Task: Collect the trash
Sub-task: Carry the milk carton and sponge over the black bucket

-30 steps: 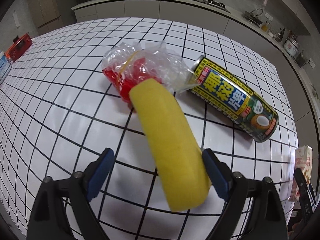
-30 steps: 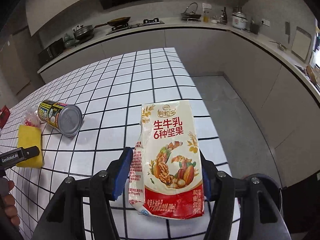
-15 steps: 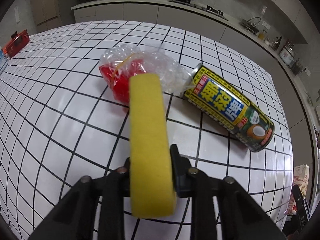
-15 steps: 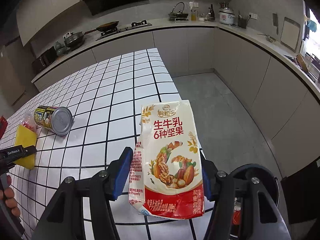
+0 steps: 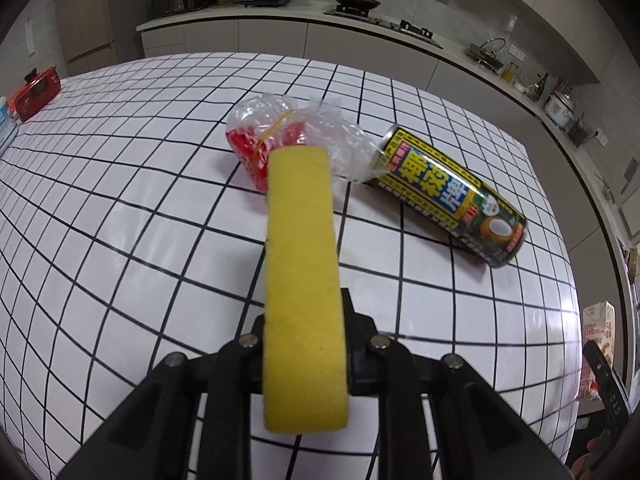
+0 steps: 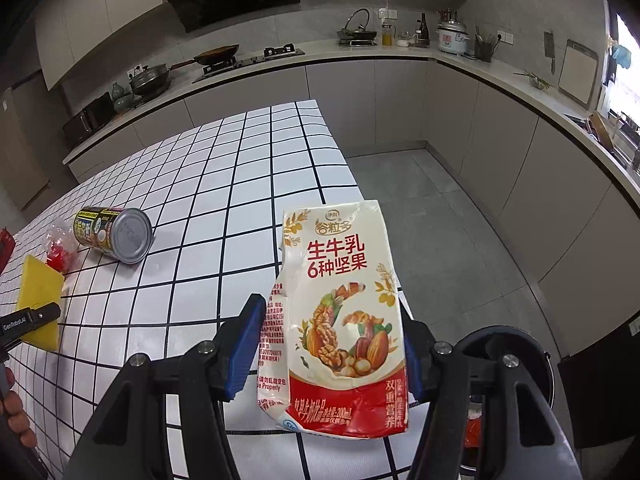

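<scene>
My left gripper (image 5: 305,344) is shut on a yellow sponge (image 5: 302,276), squeezing it on edge just above the tiled table (image 5: 120,200). Past the sponge lie a crumpled clear bag with red contents (image 5: 280,136) and a yellow-and-black drink can (image 5: 452,196) on its side. My right gripper (image 6: 332,344) is shut on a white-and-red nut-milk carton (image 6: 344,312), held over the table's right edge. In the right wrist view the sponge (image 6: 38,292), the can (image 6: 116,234) and the bag (image 6: 60,248) show at far left.
A dark bin (image 6: 516,360) sits on the floor below the right gripper, partly hidden by it. A red box (image 5: 36,92) stands at the table's far left. Kitchen counters (image 6: 500,76) with pans and appliances run along the back and right walls. A hand (image 6: 12,404) shows at bottom left.
The left jaws have shut on the sponge, which turned from lying flat to standing on edge and rose slightly. The right gripper with the carton swung a little rightward, bringing the bin into view.
</scene>
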Demonstrator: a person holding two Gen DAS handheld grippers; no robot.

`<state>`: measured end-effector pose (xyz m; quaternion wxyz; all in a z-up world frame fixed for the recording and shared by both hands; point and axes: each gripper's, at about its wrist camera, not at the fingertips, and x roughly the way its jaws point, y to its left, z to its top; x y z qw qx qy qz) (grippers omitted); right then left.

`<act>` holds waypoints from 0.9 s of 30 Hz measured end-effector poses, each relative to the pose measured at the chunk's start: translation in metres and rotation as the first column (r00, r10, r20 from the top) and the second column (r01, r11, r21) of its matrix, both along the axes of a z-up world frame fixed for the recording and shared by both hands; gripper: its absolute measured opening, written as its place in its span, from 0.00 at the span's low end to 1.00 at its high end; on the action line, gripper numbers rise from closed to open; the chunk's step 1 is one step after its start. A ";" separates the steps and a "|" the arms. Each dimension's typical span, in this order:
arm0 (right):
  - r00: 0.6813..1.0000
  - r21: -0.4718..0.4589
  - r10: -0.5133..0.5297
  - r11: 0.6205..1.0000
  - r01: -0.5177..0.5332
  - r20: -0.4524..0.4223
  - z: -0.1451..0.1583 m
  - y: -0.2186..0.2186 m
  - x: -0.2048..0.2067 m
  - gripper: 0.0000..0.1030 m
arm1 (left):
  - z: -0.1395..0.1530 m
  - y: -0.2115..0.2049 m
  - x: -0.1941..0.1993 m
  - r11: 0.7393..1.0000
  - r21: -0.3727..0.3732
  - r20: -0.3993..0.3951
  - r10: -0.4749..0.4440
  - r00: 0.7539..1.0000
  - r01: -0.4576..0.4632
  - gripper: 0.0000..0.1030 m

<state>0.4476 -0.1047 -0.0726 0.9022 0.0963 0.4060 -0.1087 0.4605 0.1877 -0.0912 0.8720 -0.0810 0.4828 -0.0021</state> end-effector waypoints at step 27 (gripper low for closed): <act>0.999 0.027 0.013 1.000 -0.014 0.048 0.017 -0.020 -0.084 0.60 | 0.027 -0.074 -0.087 0.969 -0.002 0.097 -0.246 0.964 0.247 0.21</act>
